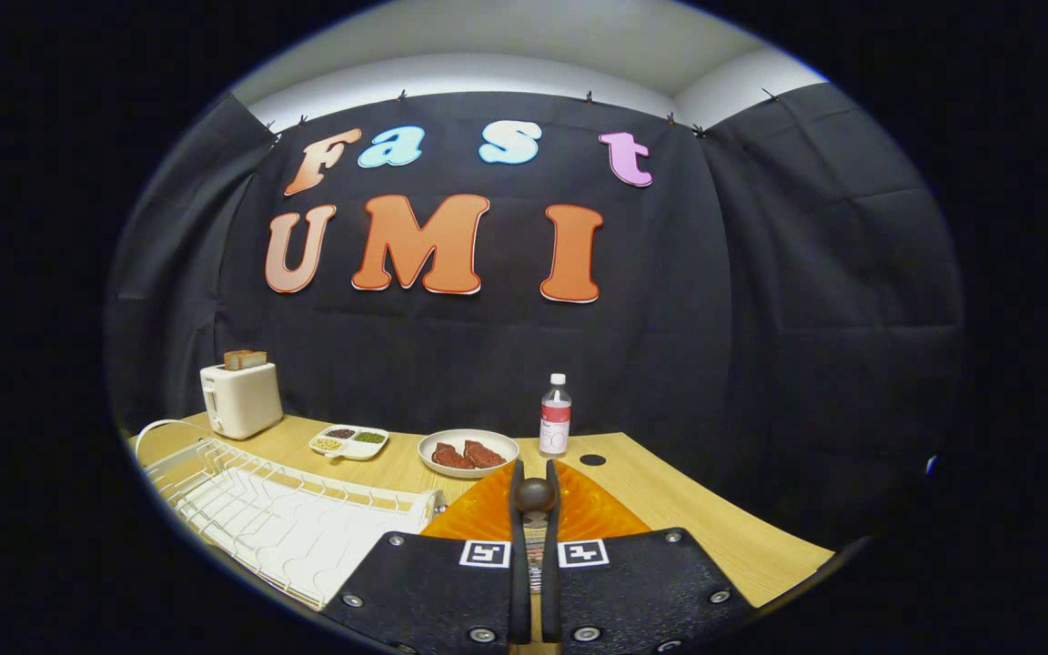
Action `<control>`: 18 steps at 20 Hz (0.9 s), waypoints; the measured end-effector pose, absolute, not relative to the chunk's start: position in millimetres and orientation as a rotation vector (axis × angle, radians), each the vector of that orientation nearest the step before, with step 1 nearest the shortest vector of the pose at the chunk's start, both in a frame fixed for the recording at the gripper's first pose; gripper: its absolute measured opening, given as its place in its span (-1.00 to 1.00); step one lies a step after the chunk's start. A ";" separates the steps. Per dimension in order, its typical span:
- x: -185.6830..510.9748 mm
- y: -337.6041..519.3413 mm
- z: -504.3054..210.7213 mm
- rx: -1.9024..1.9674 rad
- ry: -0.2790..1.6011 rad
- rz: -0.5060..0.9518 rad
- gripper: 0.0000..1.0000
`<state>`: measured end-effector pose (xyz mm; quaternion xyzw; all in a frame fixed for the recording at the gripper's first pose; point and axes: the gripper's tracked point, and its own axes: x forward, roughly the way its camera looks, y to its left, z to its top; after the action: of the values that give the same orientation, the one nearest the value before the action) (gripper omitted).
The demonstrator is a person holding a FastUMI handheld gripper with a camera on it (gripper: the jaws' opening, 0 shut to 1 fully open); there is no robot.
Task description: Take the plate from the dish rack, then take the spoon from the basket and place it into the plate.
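Observation:
My gripper [534,473] is shut on a spoon [533,496], whose dark rounded end shows between the two fingers, with a patterned stretch of handle lower down between them. Directly under and just ahead of the fingers lies an orange ribbed plate [597,514] on the wooden table. The spoon hangs above this plate; I cannot tell whether it touches it. The white wire dish rack [278,514] stands to the left of the plate, with no dishes in it.
Beyond the fingers sit a white plate with brown meat pieces [469,452], a small clear bottle with a red label [555,416], a white divided dish of beans [348,441] and a cream toaster with bread [240,398]. A dark round hole [592,459] marks the tabletop. The table's right edge [760,537] runs diagonally.

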<state>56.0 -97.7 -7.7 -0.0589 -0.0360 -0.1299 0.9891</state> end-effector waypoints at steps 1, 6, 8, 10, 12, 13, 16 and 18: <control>43.7 -92.9 1.0 -0.122 -0.082 -0.255 -0.90; -19.4 -54.5 26.8 -0.144 -0.121 -0.198 -0.91; -40.7 -34.1 25.7 -0.148 -0.129 -0.159 -0.91; -59.4 -16.2 16.6 -0.140 -0.118 -0.124 -0.91; -77.0 6.7 7.0 -0.109 -0.112 -0.076 -0.91; -84.4 17.6 3.0 -0.094 -0.110 -0.058 -0.91; -103.3 49.9 -13.0 -0.064 -0.107 -0.003 -0.91; -110.8 70.8 -26.3 -0.041 -0.096 0.034 -0.90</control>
<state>-110.8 70.8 -26.3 -0.0206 -0.0478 0.0170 0.9985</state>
